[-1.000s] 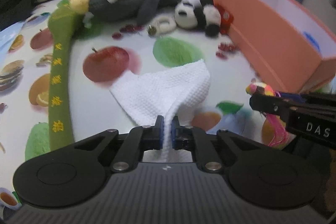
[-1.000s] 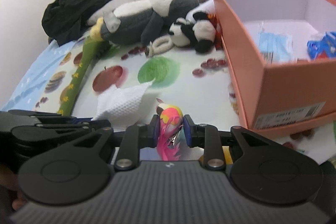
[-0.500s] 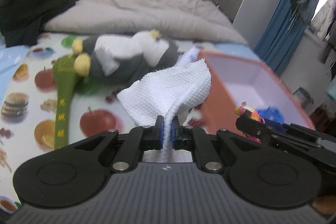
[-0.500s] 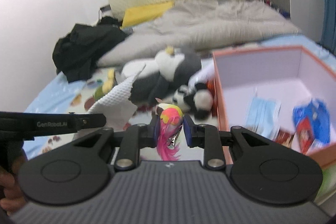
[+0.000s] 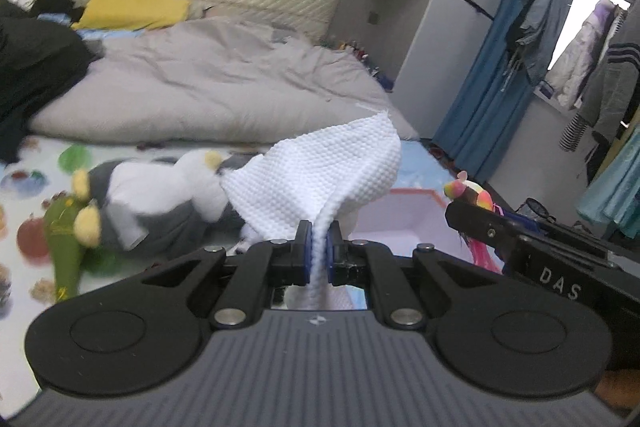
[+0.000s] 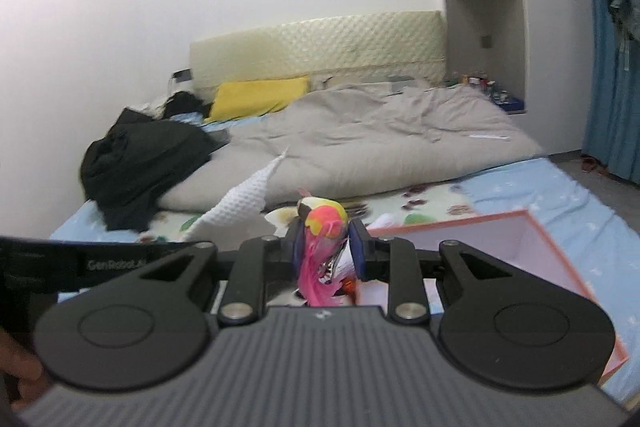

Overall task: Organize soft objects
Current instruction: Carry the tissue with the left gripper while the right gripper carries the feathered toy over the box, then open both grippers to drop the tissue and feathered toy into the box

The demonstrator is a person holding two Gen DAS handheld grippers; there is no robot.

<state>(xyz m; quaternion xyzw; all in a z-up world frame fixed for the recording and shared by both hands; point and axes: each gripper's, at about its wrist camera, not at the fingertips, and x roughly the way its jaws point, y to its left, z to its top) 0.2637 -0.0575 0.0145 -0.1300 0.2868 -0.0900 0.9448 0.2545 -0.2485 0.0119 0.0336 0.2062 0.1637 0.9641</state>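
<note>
Both grippers have come up off the fruit-print sheet (image 5: 24,187) since a second ago, and the view now takes in the whole bed instead of just the toys. Left gripper (image 5: 318,253) is clamped tight on the white waffle-textured cloth (image 5: 320,179), which fans upward from the blue pads and blocks the middle of its view, hiding part of the box beyond. Right gripper (image 6: 325,251) is closed on the small multicoloured plush toy with pink feathery tail (image 6: 322,227), head poking above the pads, tail hanging below. From the left camera, that same toy shows at the right edge, carried alongside and level with the cloth. Down on the sheet lies the grey-and-white plush animal (image 5: 160,195), just beside the long green plush strip with yellow ends (image 5: 64,247). The open salmon-pink cardboard box (image 6: 520,247) sits below and to the right of the right gripper, white inside. Behind it all: a rumpled grey duvet (image 6: 380,139), a black heap of clothing (image 6: 140,159), a yellow pillow (image 6: 256,97) against the cream padded headboard (image 6: 320,47), and blue curtains (image 5: 488,79) off to the right.
</note>
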